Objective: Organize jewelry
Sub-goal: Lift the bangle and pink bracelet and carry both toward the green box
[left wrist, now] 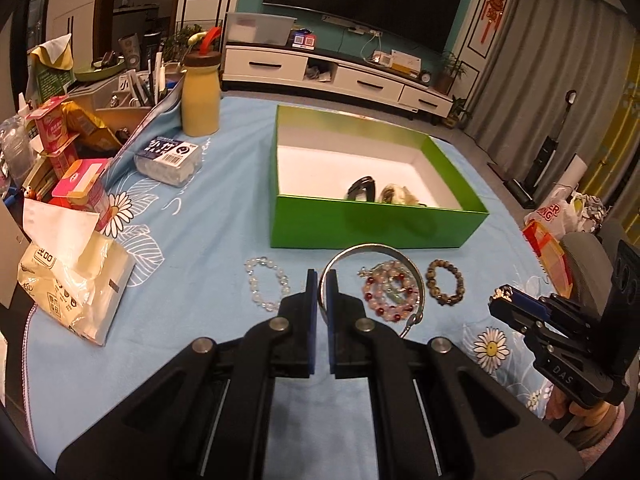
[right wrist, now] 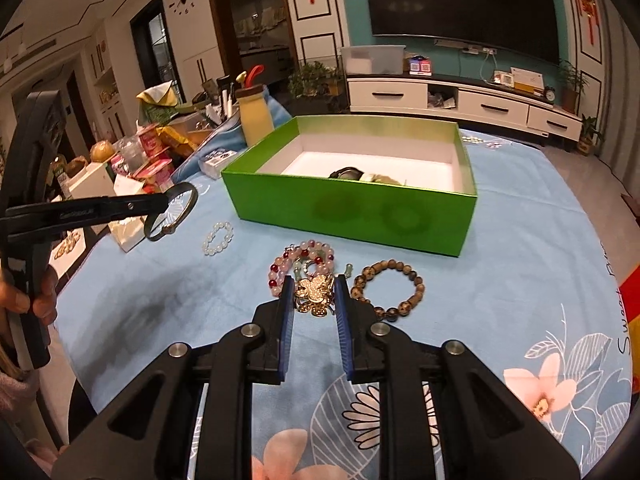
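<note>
Silver bangle was clamped at its rim between the blue pads of the left gripper; in the right wrist view it was seen lifted clear of the cloth, hanging off the fingertips. Gold butterfly brooch was pinched between the fingers of the right gripper, jaws closed in on it from both sides; whether it was off the cloth cannot be told.

Pink-and-red bead bracelet was laid on the blue floral tablecloth just ahead of the right gripper's tips, partly behind the brooch. Brown bead bracelet was placed just right of that gripper's right finger, flat on the cloth. Clear bead bracelet was left just left of the left gripper's tips, apart from the bangle.

Green box was set open further ahead of both grippers, white inside; a dark item and a pale item were seen against its near wall, type unclear
</note>
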`<state>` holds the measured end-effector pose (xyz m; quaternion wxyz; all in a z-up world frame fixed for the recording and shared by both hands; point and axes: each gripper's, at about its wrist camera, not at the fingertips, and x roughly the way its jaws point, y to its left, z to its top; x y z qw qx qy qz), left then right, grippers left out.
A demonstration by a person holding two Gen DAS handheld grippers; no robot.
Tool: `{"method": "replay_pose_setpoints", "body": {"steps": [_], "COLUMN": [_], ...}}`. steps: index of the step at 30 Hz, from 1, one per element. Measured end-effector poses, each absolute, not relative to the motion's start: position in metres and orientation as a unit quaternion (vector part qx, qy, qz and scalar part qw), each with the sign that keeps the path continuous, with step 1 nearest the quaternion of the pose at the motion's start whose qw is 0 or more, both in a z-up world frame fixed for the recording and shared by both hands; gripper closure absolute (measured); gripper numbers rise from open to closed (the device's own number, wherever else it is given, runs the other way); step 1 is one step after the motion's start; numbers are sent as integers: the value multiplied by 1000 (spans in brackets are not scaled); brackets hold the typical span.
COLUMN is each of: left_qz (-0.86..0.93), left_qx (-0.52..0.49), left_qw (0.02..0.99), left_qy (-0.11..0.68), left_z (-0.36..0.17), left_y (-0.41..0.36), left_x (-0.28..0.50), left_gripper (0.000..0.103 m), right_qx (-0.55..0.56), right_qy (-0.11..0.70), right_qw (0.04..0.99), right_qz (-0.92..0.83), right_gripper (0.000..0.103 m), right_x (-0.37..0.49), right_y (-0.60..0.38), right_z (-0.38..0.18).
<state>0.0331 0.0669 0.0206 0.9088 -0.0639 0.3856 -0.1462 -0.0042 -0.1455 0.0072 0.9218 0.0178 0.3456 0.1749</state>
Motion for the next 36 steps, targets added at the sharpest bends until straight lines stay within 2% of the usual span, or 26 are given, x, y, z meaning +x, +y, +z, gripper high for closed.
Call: {"method": "replay_pose_setpoints", "body": {"steps": [36], "left_qz": [-167], "left_qx": [-54], "left_qw": [896], "left_qy": [407], "left_z": [29], "left_y": [28], "left_x": [19], "left_gripper": [96], "right_qx": [63], "right_qy": [309], "right_qw": [937], "right_qz": [147], "right_gripper": [83], "right_x": [-33], "right_y": [-178], "right_z": [22]}}
